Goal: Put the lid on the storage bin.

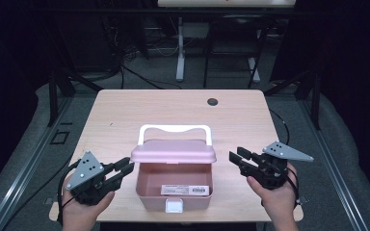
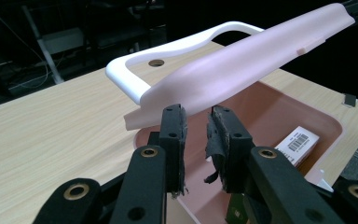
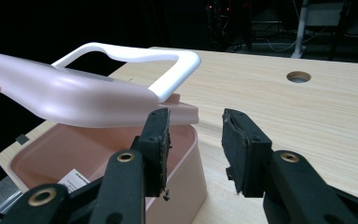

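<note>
Two grippers flank the pink plastic box I have at the near edge of the pale wooden counter. Its pink lid stands raised, tilted over the open tub, with the white carrying handle behind it. A barcoded white label lies inside. My left gripper sits just beside the box's left wall, jaws slightly parted, holding nothing. My right gripper hovers near the right side, jaws wider apart, empty.
</note>
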The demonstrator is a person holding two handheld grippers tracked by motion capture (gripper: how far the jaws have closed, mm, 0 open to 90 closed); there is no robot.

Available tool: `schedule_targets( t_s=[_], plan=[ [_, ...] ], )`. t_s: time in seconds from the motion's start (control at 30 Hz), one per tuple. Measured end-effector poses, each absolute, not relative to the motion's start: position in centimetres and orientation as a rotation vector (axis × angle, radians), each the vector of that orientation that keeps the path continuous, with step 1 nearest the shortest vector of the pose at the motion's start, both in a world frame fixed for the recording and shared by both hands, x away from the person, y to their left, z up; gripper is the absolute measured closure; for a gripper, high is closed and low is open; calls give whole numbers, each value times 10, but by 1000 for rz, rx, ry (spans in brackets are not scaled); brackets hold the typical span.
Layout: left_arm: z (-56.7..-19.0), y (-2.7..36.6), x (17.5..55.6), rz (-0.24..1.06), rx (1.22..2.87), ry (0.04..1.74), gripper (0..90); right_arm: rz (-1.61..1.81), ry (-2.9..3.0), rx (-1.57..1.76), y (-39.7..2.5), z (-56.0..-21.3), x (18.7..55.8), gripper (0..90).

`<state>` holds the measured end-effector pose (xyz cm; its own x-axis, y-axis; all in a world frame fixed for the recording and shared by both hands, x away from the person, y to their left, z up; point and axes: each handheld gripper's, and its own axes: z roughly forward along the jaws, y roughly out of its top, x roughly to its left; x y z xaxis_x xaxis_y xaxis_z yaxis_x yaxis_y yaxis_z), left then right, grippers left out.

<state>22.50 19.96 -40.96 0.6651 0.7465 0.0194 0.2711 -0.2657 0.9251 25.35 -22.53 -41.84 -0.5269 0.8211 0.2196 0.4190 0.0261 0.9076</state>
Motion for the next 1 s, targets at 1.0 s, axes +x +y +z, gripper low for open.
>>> schedule_targets(
  t_s=[1.0],
  plan=[
    [-436, 202, 207, 561, 1806, 812, 750, 1503, 1940, 1276, -226, -422, 254, 610]
  ],
)
